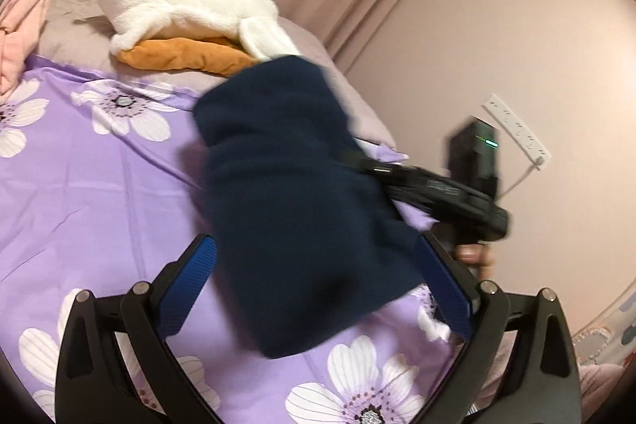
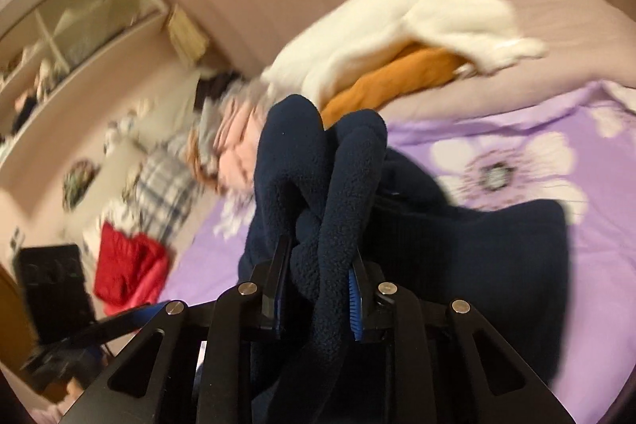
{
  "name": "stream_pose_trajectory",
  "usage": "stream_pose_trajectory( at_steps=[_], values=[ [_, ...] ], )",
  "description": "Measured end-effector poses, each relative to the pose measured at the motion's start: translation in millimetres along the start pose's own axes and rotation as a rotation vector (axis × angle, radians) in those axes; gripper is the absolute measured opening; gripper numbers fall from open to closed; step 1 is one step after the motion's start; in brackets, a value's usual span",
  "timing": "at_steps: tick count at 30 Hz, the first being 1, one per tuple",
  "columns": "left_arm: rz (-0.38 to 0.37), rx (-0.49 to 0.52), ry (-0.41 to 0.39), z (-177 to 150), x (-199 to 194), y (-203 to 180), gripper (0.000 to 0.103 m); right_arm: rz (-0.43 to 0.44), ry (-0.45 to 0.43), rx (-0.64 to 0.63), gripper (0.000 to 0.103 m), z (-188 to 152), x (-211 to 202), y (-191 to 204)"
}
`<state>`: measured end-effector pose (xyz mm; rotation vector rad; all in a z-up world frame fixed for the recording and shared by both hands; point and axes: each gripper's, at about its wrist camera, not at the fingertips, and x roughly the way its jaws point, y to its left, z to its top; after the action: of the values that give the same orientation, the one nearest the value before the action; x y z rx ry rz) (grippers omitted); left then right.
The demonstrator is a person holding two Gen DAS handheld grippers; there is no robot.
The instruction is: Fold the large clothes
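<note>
Right wrist cam gets the close-up: right gripper [image 2: 318,277] has its jaws pinched narrow on a bunched fold of the navy fleece [image 2: 342,185], fabric squeezed between the blue pads [image 2: 355,299] and bulging up past the tips. The rest of the fleece trails down to the right of the tongs onto the purple floral bedsheet [image 2: 556,153].

Left wrist cam shows what the other one can't: the left gripper [image 1: 316,261] is spread wide, w/ the fleece [image 1: 294,193] hanging between its fingers [image 1: 198,265], but I can't see the pads pressing on it. From here you also see the right gripper [image 1: 437,189] coming in from the right side w/ the cloth clamped, and a bit of the person's hand [image 1: 473,255] under it.

Beyond the left tongs, up by the pillow [image 1: 67,26], there's a white plush garment [image 1: 179,2] on top of an orange one [image 1: 187,56]. Pink clothing [image 1: 20,26] far left.

Only the right cam catches the shelf unit [image 2: 79,26], upper left of the tongs. Stuff's on the shelves, too blurry to name. Below it there's a plaid cloth [image 2: 167,185] and a red garment [image 2: 127,269] at the bed edge.
</note>
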<state>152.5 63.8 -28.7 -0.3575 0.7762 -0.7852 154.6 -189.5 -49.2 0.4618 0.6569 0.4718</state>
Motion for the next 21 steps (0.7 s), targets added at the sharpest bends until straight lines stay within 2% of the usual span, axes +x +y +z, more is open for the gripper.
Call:
stream_pose_trajectory(
  at_steps=[3, 5, 7, 10, 14, 19, 21],
  values=[
    [0.068, -0.013, 0.019, 0.5, 14.1, 0.2, 0.099, -0.036, -0.024, 0.053, 0.025, -3.1, -24.5, -25.2],
    [0.086, -0.017, 0.031, 0.0, 23.9, -2.1, 0.099, -0.053, -0.018, 0.085, 0.025, -9.5, -29.9, -39.3],
    [0.142, 0.007, 0.043, -0.4, 33.7, -7.0, 0.099, -0.079, -0.016, 0.112, 0.025, -18.0, -32.3, -50.8],
    [0.172, 0.037, 0.078, 0.0, 53.1, -12.4, 0.099, -0.079, -0.025, 0.189, 0.025, -32.1, -34.0, -74.4],
    [0.249, 0.063, 0.126, 1.5, 89.3, -12.9, 0.099, -0.076, -0.022, 0.287, 0.025, -51.3, -30.0, -108.4],
    [0.392, 0.115, 0.170, -0.3, 134.2, -13.1, 0.098, -0.057, -0.029, 0.334, 0.025, -62.4, -28.5, -125.3],
    [0.415, 0.121, 0.195, -2.4, 147.7, -10.7, 0.098, -0.048, -0.031, 0.354, 0.026, -65.7, -29.4, -131.4]
  ],
)
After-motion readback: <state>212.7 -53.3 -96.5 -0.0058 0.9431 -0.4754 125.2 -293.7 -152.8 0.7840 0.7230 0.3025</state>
